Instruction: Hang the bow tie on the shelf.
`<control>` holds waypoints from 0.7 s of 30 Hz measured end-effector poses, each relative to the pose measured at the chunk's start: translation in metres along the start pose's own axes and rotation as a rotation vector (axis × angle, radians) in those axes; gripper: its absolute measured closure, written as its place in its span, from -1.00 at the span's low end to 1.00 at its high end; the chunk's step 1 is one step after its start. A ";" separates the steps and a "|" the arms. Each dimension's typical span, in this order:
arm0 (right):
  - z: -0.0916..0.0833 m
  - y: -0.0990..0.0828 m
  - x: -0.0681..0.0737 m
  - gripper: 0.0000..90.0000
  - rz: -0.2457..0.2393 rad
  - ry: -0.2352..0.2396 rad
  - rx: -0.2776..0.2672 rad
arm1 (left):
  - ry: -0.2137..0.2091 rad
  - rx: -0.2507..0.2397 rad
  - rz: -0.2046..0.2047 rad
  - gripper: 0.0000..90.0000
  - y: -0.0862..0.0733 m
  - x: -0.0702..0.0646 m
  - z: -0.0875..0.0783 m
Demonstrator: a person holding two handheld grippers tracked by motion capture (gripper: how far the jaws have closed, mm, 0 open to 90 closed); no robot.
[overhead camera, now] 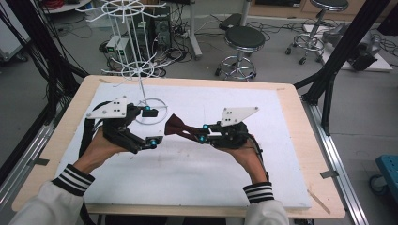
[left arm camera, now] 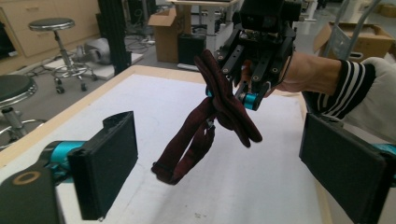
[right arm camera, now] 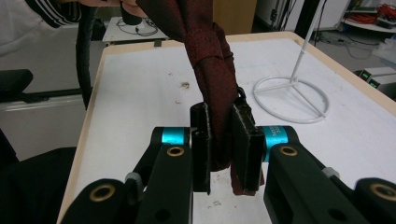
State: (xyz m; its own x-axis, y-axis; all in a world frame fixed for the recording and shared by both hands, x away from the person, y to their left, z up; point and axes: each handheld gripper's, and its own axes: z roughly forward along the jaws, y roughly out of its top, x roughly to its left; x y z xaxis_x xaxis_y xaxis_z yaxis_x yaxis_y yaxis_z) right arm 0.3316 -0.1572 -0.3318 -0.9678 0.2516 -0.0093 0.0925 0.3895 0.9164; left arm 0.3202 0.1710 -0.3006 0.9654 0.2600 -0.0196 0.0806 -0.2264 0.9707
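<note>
I see even, diffuse overhead light, bright on the white tabletop [overhead camera: 197,164], with only faint soft shadows under the hands. All my feeds are soft and low in detail. In the high view straight frame posts bow near the edges. In my left tool [left arm camera: 219,154] view the near pads [left arm camera: 109,163] blur; the dark red cloth [right arm camera: 210,65] looks underexposed, its weave barely readable.

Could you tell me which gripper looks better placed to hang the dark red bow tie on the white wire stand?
Probably the right gripper: it is shut on the bow tie. The open left gripper holds nothing, though the stand is nearer it.
</note>
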 end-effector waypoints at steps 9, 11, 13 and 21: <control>0.007 0.004 0.002 0.77 -0.024 0.018 0.007 | -0.037 0.047 0.000 -0.33 0.006 0.000 0.015; 0.007 0.005 0.002 0.76 -0.023 0.019 0.013 | -0.049 0.049 -0.008 -0.17 0.005 0.000 0.016; 0.008 0.004 0.002 0.76 -0.032 0.020 0.012 | -0.053 0.056 -0.006 -0.12 0.005 0.000 0.017; 0.010 0.005 0.002 0.76 -0.035 0.020 0.018 | -0.044 0.074 0.003 0.33 0.005 0.000 0.017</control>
State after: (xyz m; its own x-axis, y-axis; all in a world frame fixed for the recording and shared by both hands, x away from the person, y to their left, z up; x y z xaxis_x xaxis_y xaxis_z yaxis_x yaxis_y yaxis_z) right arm 0.3324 -0.1463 -0.3314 -0.9748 0.2205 -0.0329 0.0628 0.4133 0.9084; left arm 0.3246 0.1534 -0.3001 0.9755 0.2183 -0.0284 0.0940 -0.2964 0.9504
